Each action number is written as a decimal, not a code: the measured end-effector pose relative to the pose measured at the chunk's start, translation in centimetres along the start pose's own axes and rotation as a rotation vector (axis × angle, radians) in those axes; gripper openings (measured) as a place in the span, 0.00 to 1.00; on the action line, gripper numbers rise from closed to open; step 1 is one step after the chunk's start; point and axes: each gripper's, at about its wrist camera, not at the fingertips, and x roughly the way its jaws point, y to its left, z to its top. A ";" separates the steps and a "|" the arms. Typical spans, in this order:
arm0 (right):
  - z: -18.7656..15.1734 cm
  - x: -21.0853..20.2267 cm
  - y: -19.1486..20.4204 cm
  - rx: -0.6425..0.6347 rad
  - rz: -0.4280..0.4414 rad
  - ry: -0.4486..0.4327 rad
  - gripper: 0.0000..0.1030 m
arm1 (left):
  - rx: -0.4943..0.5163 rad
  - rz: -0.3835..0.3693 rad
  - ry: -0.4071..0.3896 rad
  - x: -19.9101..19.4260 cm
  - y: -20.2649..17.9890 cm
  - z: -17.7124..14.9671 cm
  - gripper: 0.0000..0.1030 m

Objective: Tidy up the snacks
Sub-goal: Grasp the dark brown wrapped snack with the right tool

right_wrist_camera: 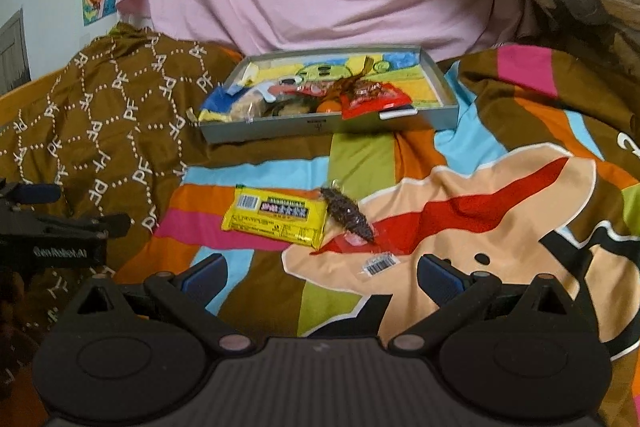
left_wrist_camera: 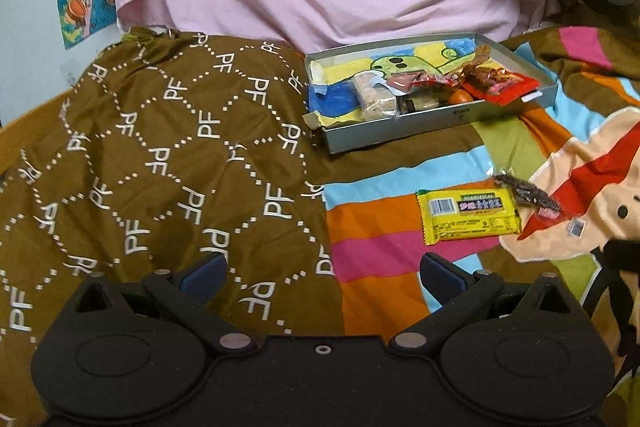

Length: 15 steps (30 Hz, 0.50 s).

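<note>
Grey tray (right_wrist_camera: pixel 328 126) holding wrapped snacks (right_wrist_camera: pixel 370 97), yellow packet (right_wrist_camera: pixel 276 217) outside, left gripper (left_wrist_camera: pixel 322 273) and right gripper (right_wrist_camera: pixel 322 273) spread, empty

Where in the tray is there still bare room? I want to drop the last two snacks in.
The tray is bare along its far half, behind the snacks, and at its far right corner. Its near edge is crowded: pale bar, orange sweet, red packet. The yellow packet and dark snack lie outside it.
</note>
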 end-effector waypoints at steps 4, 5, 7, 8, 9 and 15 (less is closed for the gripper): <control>-0.4 1.6 -0.5 -0.033 -0.005 0.042 1.00 | -0.003 -0.024 -0.040 0.6 0.1 0.0 0.99; -0.4 2.0 -0.6 -0.044 -0.007 0.049 1.00 | 0.003 -0.029 -0.050 0.7 0.0 0.0 0.99; -0.2 3.0 -0.7 -0.079 -0.006 0.067 1.00 | 0.030 -0.041 -0.082 1.1 -0.3 0.0 0.99; 0.0 3.6 -0.8 -0.101 -0.004 0.077 1.00 | 0.051 -0.044 -0.102 1.3 -0.6 0.0 0.99; 0.2 4.1 -0.9 -0.121 -0.004 0.083 1.00 | 0.079 -0.046 -0.123 1.6 -1.0 0.0 0.99; 1.6 7.5 -1.3 -0.255 -0.022 0.112 1.00 | 0.236 -0.091 -0.200 3.0 -3.2 0.0 0.99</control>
